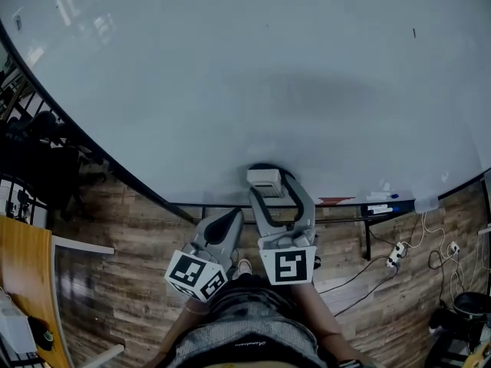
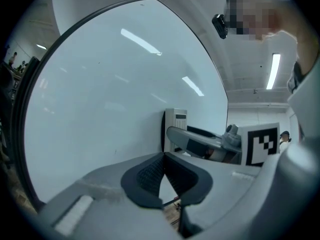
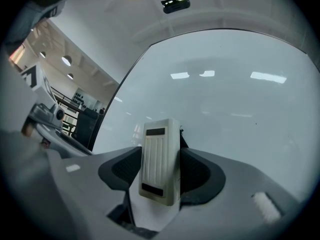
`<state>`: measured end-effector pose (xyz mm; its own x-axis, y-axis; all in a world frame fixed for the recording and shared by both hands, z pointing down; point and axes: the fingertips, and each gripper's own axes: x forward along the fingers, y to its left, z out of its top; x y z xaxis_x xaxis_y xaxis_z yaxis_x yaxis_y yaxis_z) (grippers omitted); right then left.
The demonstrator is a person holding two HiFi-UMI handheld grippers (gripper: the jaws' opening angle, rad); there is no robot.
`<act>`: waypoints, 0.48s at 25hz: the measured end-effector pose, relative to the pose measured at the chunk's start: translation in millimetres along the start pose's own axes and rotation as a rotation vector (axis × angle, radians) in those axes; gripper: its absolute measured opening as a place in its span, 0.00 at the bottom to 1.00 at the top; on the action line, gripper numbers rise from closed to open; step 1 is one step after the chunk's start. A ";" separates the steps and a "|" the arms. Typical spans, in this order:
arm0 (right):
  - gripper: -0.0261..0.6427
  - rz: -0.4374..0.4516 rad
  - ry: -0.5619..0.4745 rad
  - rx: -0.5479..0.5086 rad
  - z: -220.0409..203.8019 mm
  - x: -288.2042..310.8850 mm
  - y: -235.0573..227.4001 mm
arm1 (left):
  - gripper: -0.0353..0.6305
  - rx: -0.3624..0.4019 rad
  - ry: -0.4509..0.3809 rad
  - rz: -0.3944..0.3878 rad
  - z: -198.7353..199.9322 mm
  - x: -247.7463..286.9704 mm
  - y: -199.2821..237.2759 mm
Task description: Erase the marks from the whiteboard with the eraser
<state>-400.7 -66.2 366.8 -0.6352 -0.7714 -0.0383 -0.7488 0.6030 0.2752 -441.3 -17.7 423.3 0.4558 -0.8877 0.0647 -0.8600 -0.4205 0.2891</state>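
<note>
The whiteboard [image 1: 230, 75] fills the upper head view, and a small dark mark [image 1: 414, 32] shows at its upper right. My right gripper [image 1: 275, 188] is shut on a white eraser [image 1: 265, 179], held against the board just above its lower edge. In the right gripper view the eraser [image 3: 160, 161] stands upright between the dark pads, facing the whiteboard [image 3: 225, 94]. My left gripper [image 1: 229, 219] hangs lower and to the left, off the board. Its pads meet at the tips in the left gripper view [image 2: 163, 159], with nothing between them. The eraser [image 2: 176, 126] shows beyond them.
A marker tray [image 1: 380, 205] with markers runs under the board's lower right edge. Cables and a power strip [image 1: 396, 254] lie on the wooden floor, with a dark bin [image 1: 464, 313] at the right. A wooden desk [image 1: 27, 282] and dark chairs [image 1: 38, 152] stand at the left.
</note>
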 end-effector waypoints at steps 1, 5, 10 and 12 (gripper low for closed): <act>0.41 0.007 -0.009 0.014 0.2 -0.6 -2.1 | 0.06 0.000 -0.002 0.002 -0.1 4.1 -0.9; 0.41 0.035 -0.018 0.016 -1.4 -8.6 -18.1 | 0.06 -0.006 0.001 0.009 -2.4 22.8 -13.3; 0.41 0.063 -0.006 0.024 -8.5 -22.6 -46.6 | 0.06 -0.032 0.022 0.018 -13.1 50.2 -36.7; 0.41 0.067 -0.013 0.026 -10.4 -29.3 -59.2 | 0.06 -0.034 0.028 0.012 -17.1 62.0 -49.2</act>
<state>-335.8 -81.5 361.7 -0.6863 -0.7266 -0.0334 -0.7092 0.6583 0.2523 -366.7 -48.8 429.5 0.4526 -0.8866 0.0953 -0.8572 -0.4032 0.3204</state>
